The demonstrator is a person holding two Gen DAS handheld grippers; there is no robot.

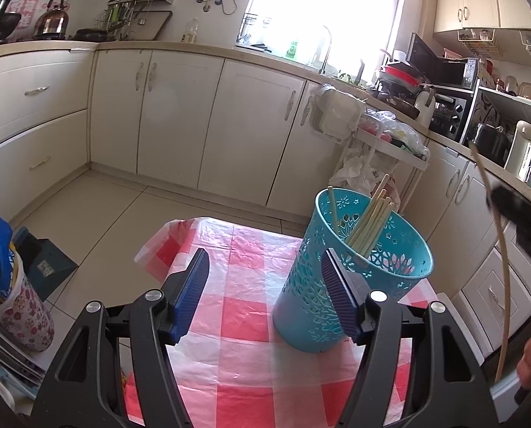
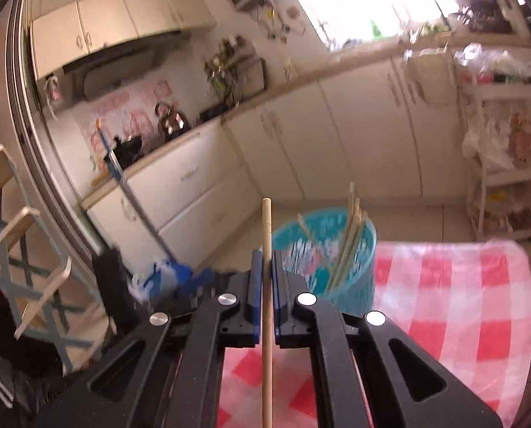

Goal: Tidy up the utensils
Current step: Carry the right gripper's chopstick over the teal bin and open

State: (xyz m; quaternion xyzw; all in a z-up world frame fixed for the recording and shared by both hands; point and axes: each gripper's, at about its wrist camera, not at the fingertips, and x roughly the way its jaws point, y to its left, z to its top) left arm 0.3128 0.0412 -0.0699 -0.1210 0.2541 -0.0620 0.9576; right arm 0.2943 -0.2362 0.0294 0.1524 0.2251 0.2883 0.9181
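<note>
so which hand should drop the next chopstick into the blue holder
Right. The right gripper is already shut on a chopstick; the left gripper is open and empty beside the blue holder.

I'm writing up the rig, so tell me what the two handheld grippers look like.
Both match. The left gripper and right gripper have matte black plastic linkage arms with triangular cutouts and round silver pivot pins. Their fingers carry flat blue pads with fine ribbing. No cables or markings show, and no sleeve is visible.
</note>
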